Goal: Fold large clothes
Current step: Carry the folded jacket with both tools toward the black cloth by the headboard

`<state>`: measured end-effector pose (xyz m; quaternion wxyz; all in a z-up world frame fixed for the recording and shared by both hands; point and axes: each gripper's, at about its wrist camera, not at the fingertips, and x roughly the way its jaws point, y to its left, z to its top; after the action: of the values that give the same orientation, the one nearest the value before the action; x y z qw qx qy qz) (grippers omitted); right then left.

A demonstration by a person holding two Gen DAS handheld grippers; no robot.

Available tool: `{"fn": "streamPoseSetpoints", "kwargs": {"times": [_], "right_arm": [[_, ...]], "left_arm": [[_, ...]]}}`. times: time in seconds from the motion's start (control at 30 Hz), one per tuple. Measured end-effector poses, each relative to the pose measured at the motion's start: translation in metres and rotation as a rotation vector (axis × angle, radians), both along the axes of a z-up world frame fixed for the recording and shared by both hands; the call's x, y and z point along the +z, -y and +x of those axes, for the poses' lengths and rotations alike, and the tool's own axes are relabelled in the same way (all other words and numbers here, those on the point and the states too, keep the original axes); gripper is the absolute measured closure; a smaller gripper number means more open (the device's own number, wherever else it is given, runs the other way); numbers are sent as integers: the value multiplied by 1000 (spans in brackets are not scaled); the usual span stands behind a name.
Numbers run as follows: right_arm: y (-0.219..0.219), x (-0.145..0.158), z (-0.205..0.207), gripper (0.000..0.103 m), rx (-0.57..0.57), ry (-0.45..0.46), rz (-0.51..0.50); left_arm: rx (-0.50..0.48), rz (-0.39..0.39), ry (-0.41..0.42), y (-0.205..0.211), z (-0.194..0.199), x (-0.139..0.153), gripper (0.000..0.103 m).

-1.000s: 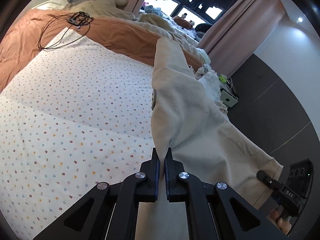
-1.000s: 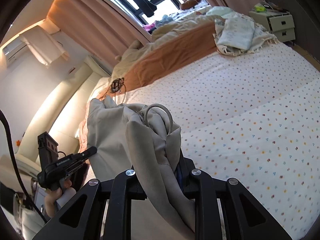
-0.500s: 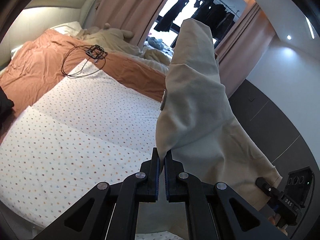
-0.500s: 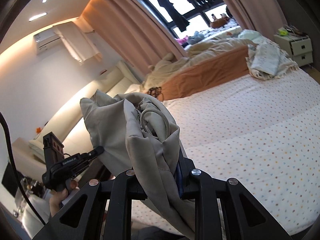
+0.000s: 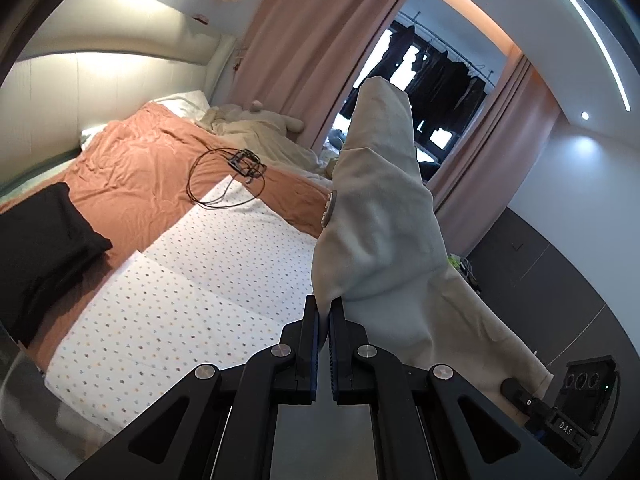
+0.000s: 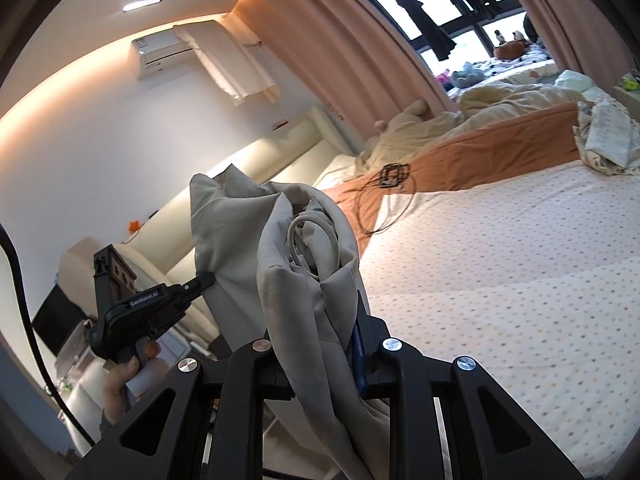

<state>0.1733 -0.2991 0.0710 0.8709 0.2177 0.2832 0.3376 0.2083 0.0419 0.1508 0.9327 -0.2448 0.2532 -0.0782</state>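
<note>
The beige garment (image 5: pixel 384 216) hangs in the air above the near edge of the dotted bedsheet (image 5: pixel 192 296), touching nothing on the bed. The left gripper (image 5: pixel 324 312) is clenched on a thin edge of the cloth; the right gripper (image 6: pixel 320 344) is clenched on a thick bunched part where a pale drawstring (image 6: pixel 316 240) loops out. The cloth stretches from one gripper to the other, so its long axis runs along the near edge of the bedsheet rather than across it. The bare dotted bedsheet lies ahead of and below both grippers, about equally near to each. Judging by that, laying the garment flat calls for both hands to carry it forward over the bedsheet and lower it together.
</note>
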Motion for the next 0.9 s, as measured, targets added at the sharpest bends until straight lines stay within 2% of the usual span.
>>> {"fn": "streamPoseSetpoints", "kwargs": {"times": [0.3, 0.57, 0.7, 0.9], "right_arm": [[-69, -1, -10, 82, 24, -13, 1], [-135, -3, -2, 82, 47, 1, -24], [-174, -4, 9, 82, 85, 12, -25], [-235, -2, 17, 82, 169, 46, -39]], "left_arm": [[51, 10, 15, -74, -24, 2, 100], [83, -19, 10, -149, -27, -9, 100], [80, 10, 51, -186, -28, -11, 100], [120, 31, 67, -246, -32, -3, 100]]}}
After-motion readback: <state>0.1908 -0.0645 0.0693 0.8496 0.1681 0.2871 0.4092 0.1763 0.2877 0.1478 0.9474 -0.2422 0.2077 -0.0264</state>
